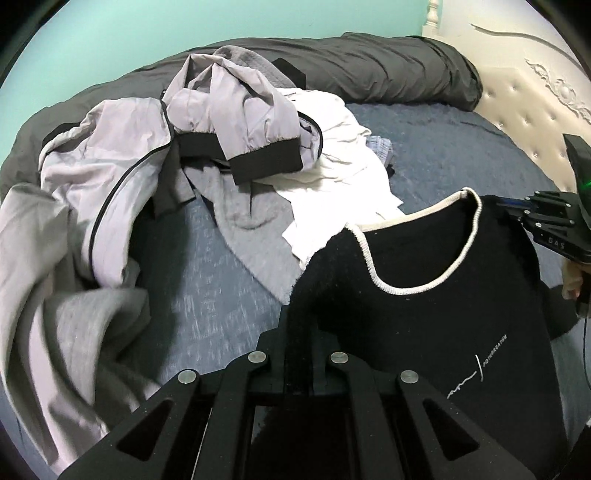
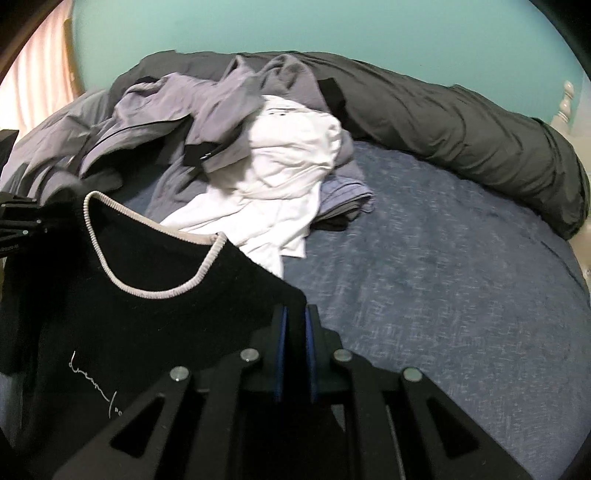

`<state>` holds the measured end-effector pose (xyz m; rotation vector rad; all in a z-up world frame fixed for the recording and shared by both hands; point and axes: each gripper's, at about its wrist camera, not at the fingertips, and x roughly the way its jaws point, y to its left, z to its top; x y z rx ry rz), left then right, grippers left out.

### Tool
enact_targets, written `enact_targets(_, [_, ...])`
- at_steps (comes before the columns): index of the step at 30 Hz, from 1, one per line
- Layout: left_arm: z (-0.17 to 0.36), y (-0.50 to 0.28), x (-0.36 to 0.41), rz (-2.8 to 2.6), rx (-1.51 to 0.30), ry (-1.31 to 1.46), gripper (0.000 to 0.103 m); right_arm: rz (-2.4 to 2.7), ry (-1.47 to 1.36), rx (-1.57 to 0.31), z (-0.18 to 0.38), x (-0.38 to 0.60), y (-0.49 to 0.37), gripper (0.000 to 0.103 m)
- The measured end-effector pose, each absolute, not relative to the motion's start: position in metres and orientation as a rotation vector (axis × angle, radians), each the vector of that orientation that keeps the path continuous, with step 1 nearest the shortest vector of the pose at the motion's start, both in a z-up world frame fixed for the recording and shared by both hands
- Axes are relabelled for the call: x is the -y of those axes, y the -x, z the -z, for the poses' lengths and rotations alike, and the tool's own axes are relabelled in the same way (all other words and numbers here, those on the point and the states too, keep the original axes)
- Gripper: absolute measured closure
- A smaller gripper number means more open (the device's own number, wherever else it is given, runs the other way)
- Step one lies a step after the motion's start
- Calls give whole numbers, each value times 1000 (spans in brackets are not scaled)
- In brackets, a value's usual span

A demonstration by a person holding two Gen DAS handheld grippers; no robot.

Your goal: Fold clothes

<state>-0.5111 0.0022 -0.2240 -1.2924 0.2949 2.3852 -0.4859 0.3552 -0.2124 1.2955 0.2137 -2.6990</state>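
Grip: your left gripper (image 1: 301, 325) and right gripper (image 2: 295, 325) were clamped on the black top (image 1: 424, 314) — both shoulders.
Handling: soft, light, floppy — likely sagged below the white collar (image 1: 373, 273).

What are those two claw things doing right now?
Left gripper: shut on the black sweater, at one shoulder.
Right gripper: shut on the sweater's other shoulder.

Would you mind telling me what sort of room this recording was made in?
Most likely a bedroom. The clothes lie on a bed with a blue sheet, a rolled dark grey duvet runs along its far side, and a cream tufted headboard stands at one end against a teal wall.
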Motion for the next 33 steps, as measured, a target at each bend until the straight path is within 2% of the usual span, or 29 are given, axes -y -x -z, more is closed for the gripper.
enact_targets(10, [296,530,-8,-2364,-367,1426,95,2656,-1436,-235,274,-343,514,94])
enact_targets(15, [302,527,-4,-2365,-332,1433,91,2649,-1474,-179,288,-343,517,91])
enact_targets(17, [293,523,1,-2390,-296,1408,72,2667,-1466,-159,285,-345,514,89])
enact_targets(18, [286,519,6,-2410,-254,1394,48,2683,-1456,-141,279,-348,510,85])
enact_targets(19, [279,515,11,-2431,-209,1380,37,2701,-1438,-119,272,-350,505,82])
enact_targets(21, [265,503,22,-2449,-115,1356,37,2730,-1400,-78,259,-355,493,82])
enact_targets(25, [241,463,42,-2451,-78,1304,37,2727,-1325,47,234,-361,452,82])
enact_targets(29, [228,435,86,-2491,-52,1318,36,2684,-1282,24,224,-351,407,81])
enact_targets(33, [224,424,146,-2570,76,1419,34,2633,-1299,2,226,-339,378,81])
